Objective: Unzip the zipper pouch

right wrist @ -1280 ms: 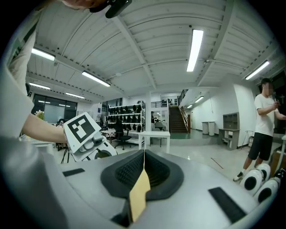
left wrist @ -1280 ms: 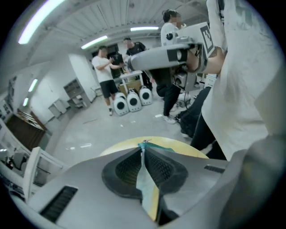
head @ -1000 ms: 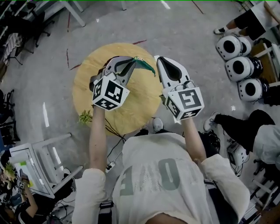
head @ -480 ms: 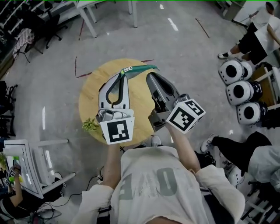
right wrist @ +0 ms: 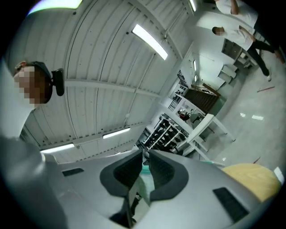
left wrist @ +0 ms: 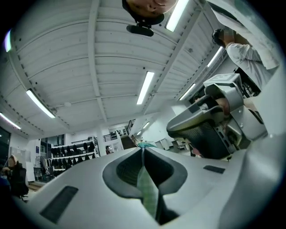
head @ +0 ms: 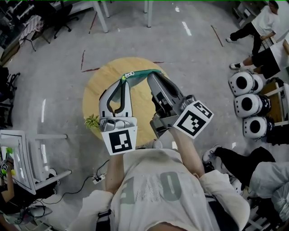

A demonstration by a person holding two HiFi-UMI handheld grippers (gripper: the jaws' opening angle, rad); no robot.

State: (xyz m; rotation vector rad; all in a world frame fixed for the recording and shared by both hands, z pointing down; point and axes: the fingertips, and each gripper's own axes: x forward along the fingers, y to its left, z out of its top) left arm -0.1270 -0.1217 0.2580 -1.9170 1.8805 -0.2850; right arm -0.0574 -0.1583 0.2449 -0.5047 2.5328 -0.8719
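Note:
A green zipper pouch (head: 143, 71) hangs stretched between my two grippers, lifted off the round wooden table (head: 95, 101). My left gripper (head: 125, 79) is shut on the pouch's left end, near the zipper pull. The left gripper view shows green fabric (left wrist: 148, 192) pinched between the pads, and the jaws have just closed a little tighter on it. My right gripper (head: 151, 76) is shut on the pouch's right end, and the right gripper view shows teal fabric (right wrist: 144, 172) between its pads. Both grippers point slightly upward, side by side, and the right gripper (left wrist: 210, 129) shows in the left gripper view.
A small green plant (head: 91, 121) sits at the table's left edge. Three round white machines (head: 247, 104) stand at the right, with people beside them. White table legs (head: 100, 13) are beyond the table, a white frame (head: 27, 158) at the left, and a cable (head: 97, 178) on the floor.
Both grippers have risen and tipped upward with the pouch held between them. The pouch now hangs taut at the table's far edge in the head view.

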